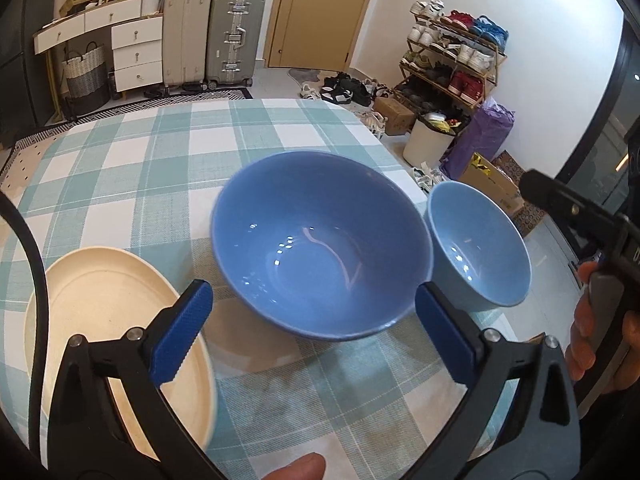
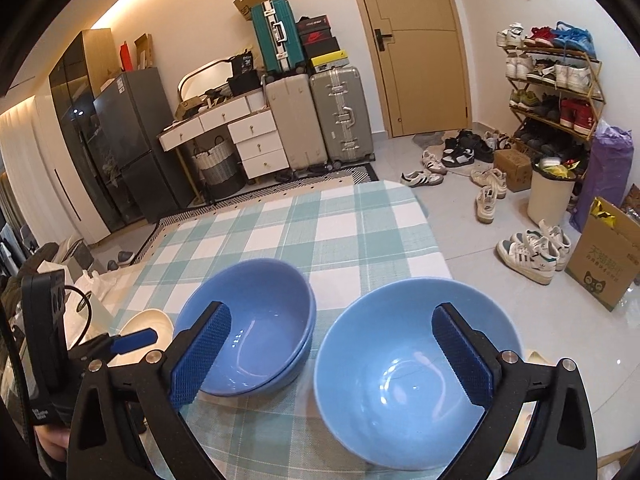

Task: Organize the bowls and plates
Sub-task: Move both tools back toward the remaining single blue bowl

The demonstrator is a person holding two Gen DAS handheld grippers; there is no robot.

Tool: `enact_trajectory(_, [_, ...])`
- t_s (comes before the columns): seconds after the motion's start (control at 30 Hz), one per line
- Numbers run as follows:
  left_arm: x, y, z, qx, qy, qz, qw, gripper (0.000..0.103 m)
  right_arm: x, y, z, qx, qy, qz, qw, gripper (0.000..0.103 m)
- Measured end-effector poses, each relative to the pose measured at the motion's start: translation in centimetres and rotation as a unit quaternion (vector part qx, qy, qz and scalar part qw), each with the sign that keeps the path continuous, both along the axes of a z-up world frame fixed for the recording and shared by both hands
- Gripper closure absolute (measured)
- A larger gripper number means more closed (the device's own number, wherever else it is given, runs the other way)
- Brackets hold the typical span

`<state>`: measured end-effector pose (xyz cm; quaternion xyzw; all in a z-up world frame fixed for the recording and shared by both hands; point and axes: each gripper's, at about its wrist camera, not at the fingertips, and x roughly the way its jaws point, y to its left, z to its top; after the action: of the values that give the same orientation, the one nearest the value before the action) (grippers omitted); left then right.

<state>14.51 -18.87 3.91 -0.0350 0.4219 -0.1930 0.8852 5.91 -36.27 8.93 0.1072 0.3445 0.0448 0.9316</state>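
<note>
A darker blue bowl (image 1: 320,240) stands on the checked tablecloth (image 1: 160,168), a stack of two by its double rim in the right wrist view (image 2: 260,320). A light blue bowl (image 1: 480,248) stands to its right near the table edge, close under the right gripper (image 2: 332,356) in the right wrist view (image 2: 400,380). A cream plate (image 1: 112,320) lies at the left; it also shows in the right wrist view (image 2: 148,324). My left gripper (image 1: 312,336) is open and empty, just before the darker bowl. My right gripper is open and empty above the light bowl's near side.
The table's right edge (image 2: 436,248) drops to a tiled floor with shoes, a shoe rack (image 2: 556,88), a bin (image 2: 550,196) and cardboard boxes. Suitcases (image 2: 316,116) and a drawer unit stand beyond the far edge.
</note>
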Motion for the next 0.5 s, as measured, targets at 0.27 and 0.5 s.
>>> enact_trajectory(0.27, [-2.1,-3.5,0.4,0.004,-0.001,-0.026,0.9996,0.003,-2.1,-1.1,1.2,-0.026,-0.014,-0.02,0.999,0.001])
enact_trajectory(0.5, [-4.0,-6.4,0.9,0.003,-0.008,-0.07,0.9975,0.005,-3.8,-2.5,1.4,-0.033,-0.017,-0.047,0.998,0.001])
